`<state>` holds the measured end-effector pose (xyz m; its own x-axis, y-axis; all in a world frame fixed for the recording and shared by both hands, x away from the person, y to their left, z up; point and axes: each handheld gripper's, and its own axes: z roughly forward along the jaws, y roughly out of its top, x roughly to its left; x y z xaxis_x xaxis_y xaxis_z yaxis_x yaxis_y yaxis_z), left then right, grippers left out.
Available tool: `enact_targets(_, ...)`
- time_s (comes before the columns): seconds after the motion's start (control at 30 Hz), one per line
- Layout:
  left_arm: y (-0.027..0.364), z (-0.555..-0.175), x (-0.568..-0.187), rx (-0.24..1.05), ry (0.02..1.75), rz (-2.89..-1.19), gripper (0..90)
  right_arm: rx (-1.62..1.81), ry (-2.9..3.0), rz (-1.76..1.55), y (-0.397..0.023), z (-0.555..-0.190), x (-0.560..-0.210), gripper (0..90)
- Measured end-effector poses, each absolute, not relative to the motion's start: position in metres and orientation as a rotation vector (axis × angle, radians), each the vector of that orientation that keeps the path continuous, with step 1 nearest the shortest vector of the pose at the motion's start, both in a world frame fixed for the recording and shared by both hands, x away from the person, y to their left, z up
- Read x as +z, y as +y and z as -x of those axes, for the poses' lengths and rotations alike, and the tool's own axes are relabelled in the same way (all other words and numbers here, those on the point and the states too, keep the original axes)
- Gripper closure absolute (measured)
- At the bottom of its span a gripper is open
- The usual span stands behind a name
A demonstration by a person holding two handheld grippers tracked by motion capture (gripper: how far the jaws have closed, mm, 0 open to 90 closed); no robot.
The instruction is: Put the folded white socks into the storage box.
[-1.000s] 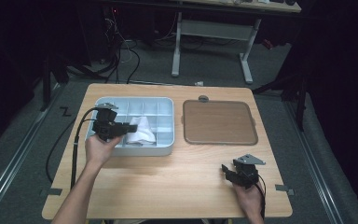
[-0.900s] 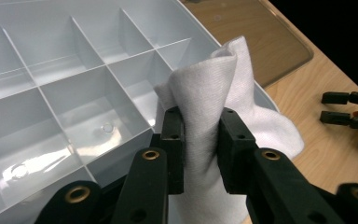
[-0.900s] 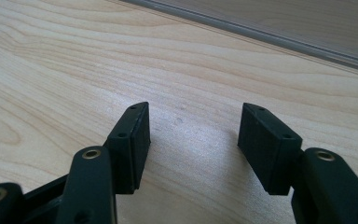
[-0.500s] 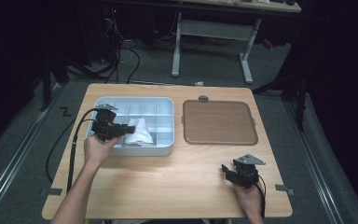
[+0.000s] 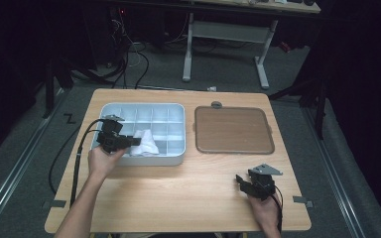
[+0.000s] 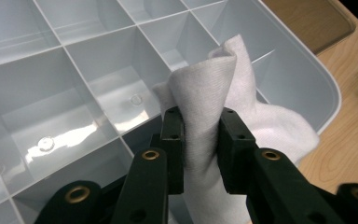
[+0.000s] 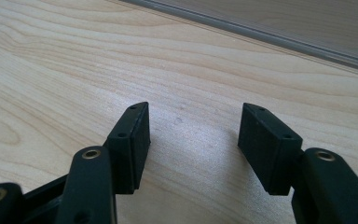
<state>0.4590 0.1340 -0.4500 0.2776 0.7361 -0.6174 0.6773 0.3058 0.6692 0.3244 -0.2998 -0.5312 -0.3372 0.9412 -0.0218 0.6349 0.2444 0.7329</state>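
Observation:
A white cloth (image 6: 223, 107) is pinched between the black jaws of my left gripper (image 6: 200, 140), over the pale grey compartment tray (image 6: 98, 70). From above, the left gripper (image 5: 129, 142) hangs over the tray's (image 5: 176, 157) front left part, and the cloth (image 5: 145, 144) drapes over its dividers. Low over the bare wood at the table's front right, my right gripper (image 5: 242, 182) rests in a hand. Its jaws (image 7: 193, 135) stand apart with nothing between them.
A brown flat mat (image 5: 233, 130) lies to the right of the tray, with a small grey knob (image 5: 217, 104) behind it. A black cable (image 5: 79, 153) trails from the left gripper off the table's left edge. Dark floor and desk legs lie beyond the table.
The left gripper has sunk a little toward the tray with the cloth in it. The right gripper has kept still.

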Motion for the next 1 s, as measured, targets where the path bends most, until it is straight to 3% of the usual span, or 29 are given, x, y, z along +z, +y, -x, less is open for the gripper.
enact_targets(1.0, 0.13, -0.466, -0.468, 0.109, 1.45, -1.49, 75.1, 0.88, 2.06, -1.436, -0.3, -0.324, -0.531, 44.0)
